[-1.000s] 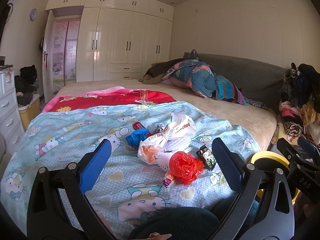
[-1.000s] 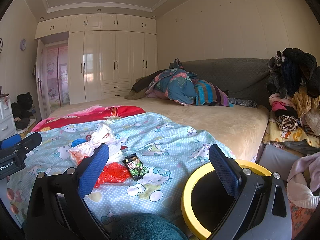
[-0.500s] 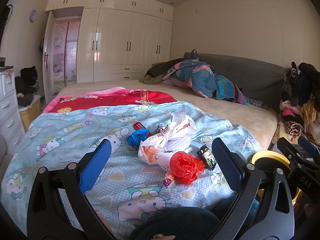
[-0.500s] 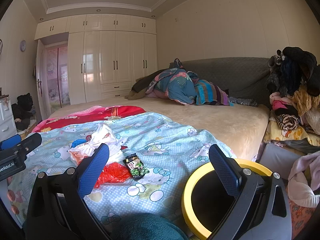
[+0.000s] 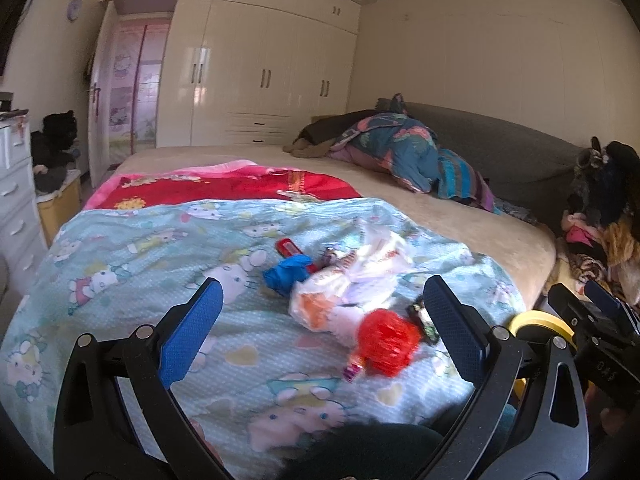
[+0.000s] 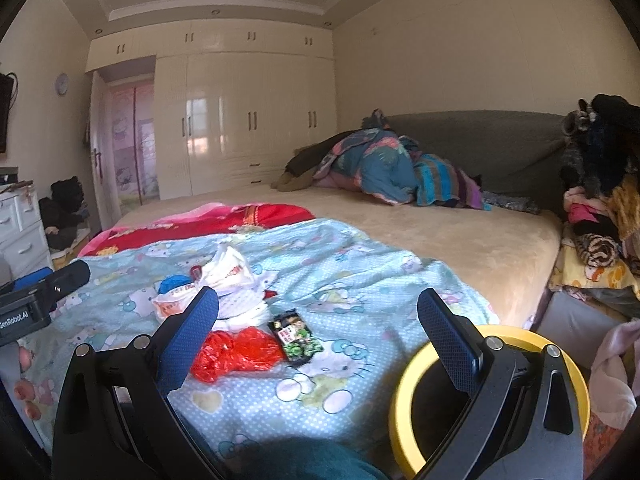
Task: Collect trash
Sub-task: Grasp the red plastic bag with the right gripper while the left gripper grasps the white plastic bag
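Trash lies in a heap on the light-blue cartoon blanket (image 5: 132,248): a white plastic bag (image 5: 352,280), a crumpled red bag (image 5: 386,342), a blue wad (image 5: 288,274), a red tube (image 5: 286,246) and a dark snack packet (image 6: 295,336). The right wrist view shows the same white bag (image 6: 228,276) and red bag (image 6: 236,354). My left gripper (image 5: 324,308) hangs open over the blanket, short of the heap, holding nothing. My right gripper (image 6: 318,312) is open and empty too, above the snack packet. A yellow-rimmed bin (image 6: 404,392) stands at the bed's near right corner.
A beige bed (image 6: 440,236) stretches back to a grey headboard with a heap of bedding (image 6: 384,168). A red blanket (image 5: 240,186) lies beyond the blue one. Clothes (image 6: 600,208) pile up on the right. White drawers (image 5: 16,208) stand at left, wardrobes at the back.
Both grippers have shifted slightly, the left one a little toward the trash heap; both stay open and empty. Nothing on the bed has moved.
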The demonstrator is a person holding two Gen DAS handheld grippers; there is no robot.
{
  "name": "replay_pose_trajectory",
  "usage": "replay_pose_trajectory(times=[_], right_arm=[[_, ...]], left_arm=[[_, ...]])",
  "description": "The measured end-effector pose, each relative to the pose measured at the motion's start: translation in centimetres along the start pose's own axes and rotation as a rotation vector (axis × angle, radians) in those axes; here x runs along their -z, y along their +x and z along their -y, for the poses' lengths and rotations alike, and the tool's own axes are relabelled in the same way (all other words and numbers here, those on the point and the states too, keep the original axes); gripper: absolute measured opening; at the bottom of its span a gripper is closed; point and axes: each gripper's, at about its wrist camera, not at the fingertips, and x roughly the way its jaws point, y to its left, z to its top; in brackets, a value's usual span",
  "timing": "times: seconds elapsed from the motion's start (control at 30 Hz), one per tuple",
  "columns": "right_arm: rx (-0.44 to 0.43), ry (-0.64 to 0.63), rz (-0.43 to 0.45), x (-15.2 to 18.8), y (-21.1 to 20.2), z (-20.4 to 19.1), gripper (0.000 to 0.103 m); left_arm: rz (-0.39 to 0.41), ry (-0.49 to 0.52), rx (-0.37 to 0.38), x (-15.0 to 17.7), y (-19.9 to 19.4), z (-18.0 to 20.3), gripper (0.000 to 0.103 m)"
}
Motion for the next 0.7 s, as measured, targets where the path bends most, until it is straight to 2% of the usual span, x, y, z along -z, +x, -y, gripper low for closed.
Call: replay_pose_trajectory(times=[0.23,0.43,0.5,0.6,0.7], right_arm=[[-0.059,-0.005,-0.051,-1.0,2.7,-1.5,0.097],[-0.169,-0.054,-0.132,-0.7,5.3,-3.7,0.097],[-0.215,-0.073,-0.182,-0.2,6.3,-4.5,0.097],[-0.269,-0.104,-0.243,0.4,7.6,-5.7,0.097],[-0.311,-0.136,-0.297,0.9,8.7,-6.9,0.096]], left_arm=[[-0.001,-0.046,-0.052,-1.1,1.4,-3.4,0.092],[-0.023,-0.057,-0.048,-2.0,3.5,-4.8,0.092],[-0.052,-0.053,-0.016,-2.0,4.9,-5.1,0.092],[-0.103,-0.041,-0.014,-1.7,6.7,-5.0,0.092],[-0.179,-0.068,0.029,-1.0,9.2,-5.3,0.092]])
